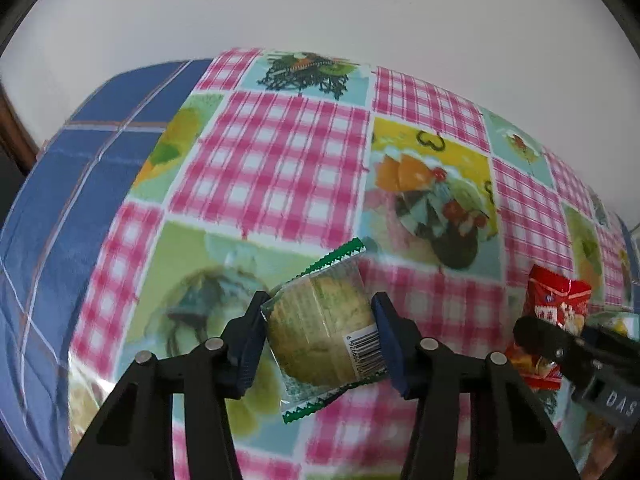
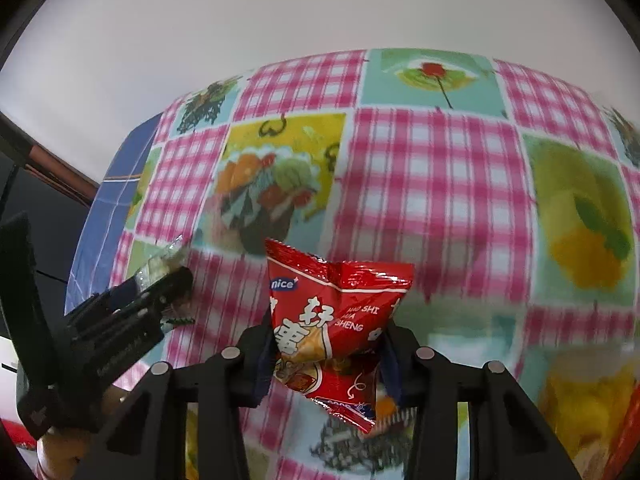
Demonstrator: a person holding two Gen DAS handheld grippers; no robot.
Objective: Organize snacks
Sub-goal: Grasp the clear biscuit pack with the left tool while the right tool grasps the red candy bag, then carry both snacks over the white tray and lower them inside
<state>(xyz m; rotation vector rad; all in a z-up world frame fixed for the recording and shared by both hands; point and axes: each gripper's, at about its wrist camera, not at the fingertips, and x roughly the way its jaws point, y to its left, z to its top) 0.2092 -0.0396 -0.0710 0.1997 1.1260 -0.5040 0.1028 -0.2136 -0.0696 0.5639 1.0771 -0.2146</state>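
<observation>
A clear, green-edged packet with a round pale pastry (image 1: 320, 332) sits between the blue pads of my left gripper (image 1: 320, 322), which press its two sides just above the patterned tablecloth (image 1: 280, 160). My right gripper (image 2: 326, 344) is shut on a red crinkly snack bag (image 2: 336, 300) printed with "nice", pinching its lower half so the top sticks up. Seen from the left wrist, the red bag (image 1: 556, 304) and right gripper (image 1: 560, 344) are at the far right. Seen from the right wrist, the left gripper (image 2: 160, 292) and its packet (image 2: 160, 264) are at the left.
The table wears a pink-check and fruit-print cloth over a blue checked cloth (image 1: 80, 200) that shows at its left edge. A white wall (image 1: 320, 8) rises behind. Blurred yellow and red shapes (image 2: 592, 412) lie at the lower right. A hand (image 2: 60, 448) holds the left gripper.
</observation>
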